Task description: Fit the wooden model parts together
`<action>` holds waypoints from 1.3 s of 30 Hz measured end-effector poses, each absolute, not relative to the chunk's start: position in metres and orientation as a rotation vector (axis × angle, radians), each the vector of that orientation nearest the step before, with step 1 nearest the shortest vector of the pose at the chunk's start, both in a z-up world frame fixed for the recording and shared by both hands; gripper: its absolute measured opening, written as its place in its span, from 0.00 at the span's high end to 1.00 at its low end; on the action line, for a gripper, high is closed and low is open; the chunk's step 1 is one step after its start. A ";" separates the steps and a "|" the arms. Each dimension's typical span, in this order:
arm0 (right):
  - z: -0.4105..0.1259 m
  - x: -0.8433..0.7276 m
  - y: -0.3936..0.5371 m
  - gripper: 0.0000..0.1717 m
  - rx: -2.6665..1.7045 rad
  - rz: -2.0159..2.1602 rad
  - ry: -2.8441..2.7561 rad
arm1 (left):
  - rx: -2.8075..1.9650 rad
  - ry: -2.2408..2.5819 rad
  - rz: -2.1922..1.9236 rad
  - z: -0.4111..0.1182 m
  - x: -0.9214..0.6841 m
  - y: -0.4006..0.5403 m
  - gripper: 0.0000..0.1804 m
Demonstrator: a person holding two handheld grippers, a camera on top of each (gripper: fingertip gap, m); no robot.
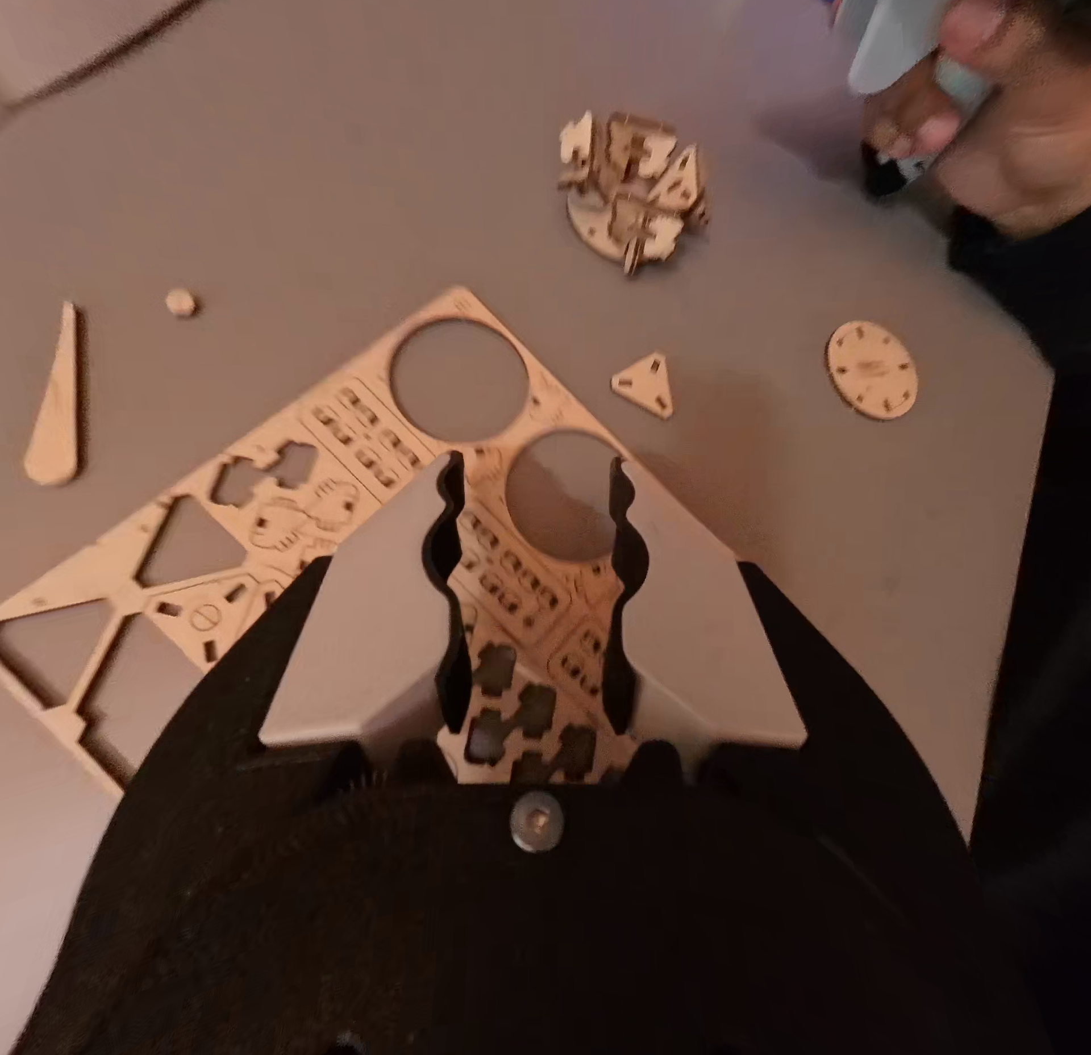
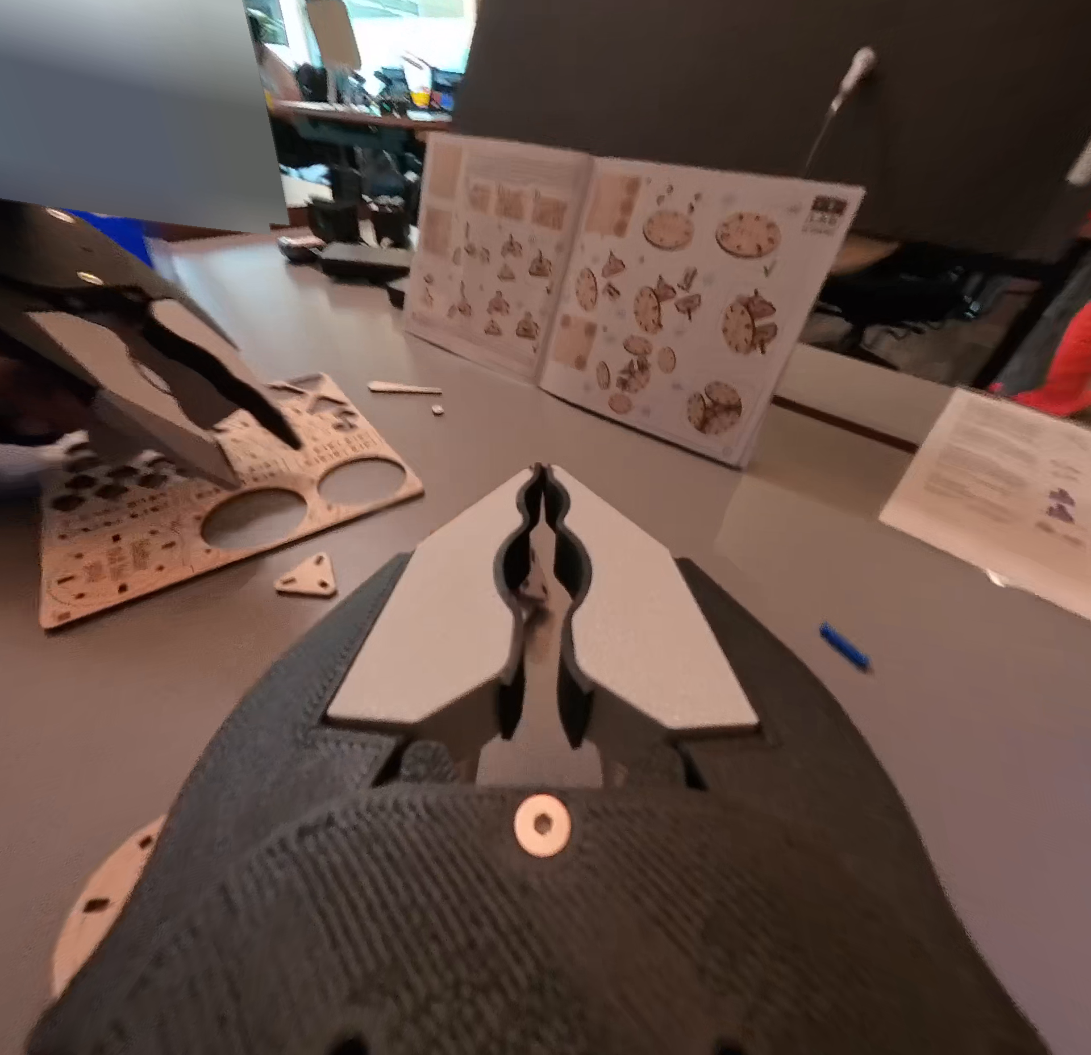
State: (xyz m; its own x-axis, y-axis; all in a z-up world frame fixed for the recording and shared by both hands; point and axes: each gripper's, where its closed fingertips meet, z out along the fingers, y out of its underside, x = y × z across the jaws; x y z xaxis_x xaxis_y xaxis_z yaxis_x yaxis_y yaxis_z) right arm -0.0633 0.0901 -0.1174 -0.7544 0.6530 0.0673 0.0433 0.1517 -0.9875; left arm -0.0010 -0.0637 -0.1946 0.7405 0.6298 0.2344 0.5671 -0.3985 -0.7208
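Over the grey table (image 1: 295, 171), the left gripper (image 1: 534, 466) stands with its jaws spread apart and nothing between them, its fingertips hanging above the flat wooden parts sheet (image 1: 330, 466), close to the nearer of two round cut-outs in that sheet. In the right wrist view one finger of that gripper appears to reach the sheet's surface; contact cannot be confirmed. Beyond the sheet on the right lie a small triangular wooden piece (image 1: 644, 384) and, farther right, a round wooden disc (image 1: 871, 370) with slots around its rim. A partly built wooden assembly (image 1: 634, 185) stands farther off on a round base. On the left lie a long tapered wooden piece (image 1: 56, 401) and a small round wooden plug (image 1: 180, 302). The right gripper (image 2: 542, 469) is clenched, its fingertips meeting with nothing seen between them, raised above bare table and well apart from the sheet. Far beyond it an open instruction booklet (image 2: 620, 295) stands upright. A printed paper sheet (image 2: 1003, 495) lies at the right, and a small blue object (image 2: 844, 646) lies near it on the table.
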 end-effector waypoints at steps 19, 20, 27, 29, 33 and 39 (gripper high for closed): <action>-0.107 -0.139 0.041 1.00 -0.421 1.850 -2.010 | -1.930 -0.851 0.337 -0.167 -0.108 -0.055 0.88; -0.113 -0.141 0.041 1.00 -0.447 1.854 -2.032 | -1.936 -0.861 0.358 -0.171 -0.112 -0.062 0.89; -0.122 -0.146 0.041 1.00 -0.501 1.845 -2.073 | -1.999 -0.900 0.397 -0.187 -0.119 -0.071 0.84; -0.123 -0.146 0.040 1.00 -0.502 1.839 -2.079 | -2.049 -0.898 0.423 -0.193 -0.119 -0.070 0.83; -0.128 -0.142 0.036 1.00 -0.475 1.787 -2.112 | -2.085 -0.872 0.476 -0.195 -0.118 -0.068 0.83; -0.138 -0.134 0.026 1.00 -0.379 1.668 -2.167 | -2.089 -0.877 0.467 -0.196 -0.118 -0.068 0.83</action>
State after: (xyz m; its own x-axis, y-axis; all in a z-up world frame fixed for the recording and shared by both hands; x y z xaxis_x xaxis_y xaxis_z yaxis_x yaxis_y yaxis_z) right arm -0.1339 0.0257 -0.1382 -0.8920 0.4325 0.1317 -0.0165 0.2599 -0.9655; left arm -0.1180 -0.0684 -0.1958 0.6906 0.7228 -0.0263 0.4252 -0.4351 -0.7936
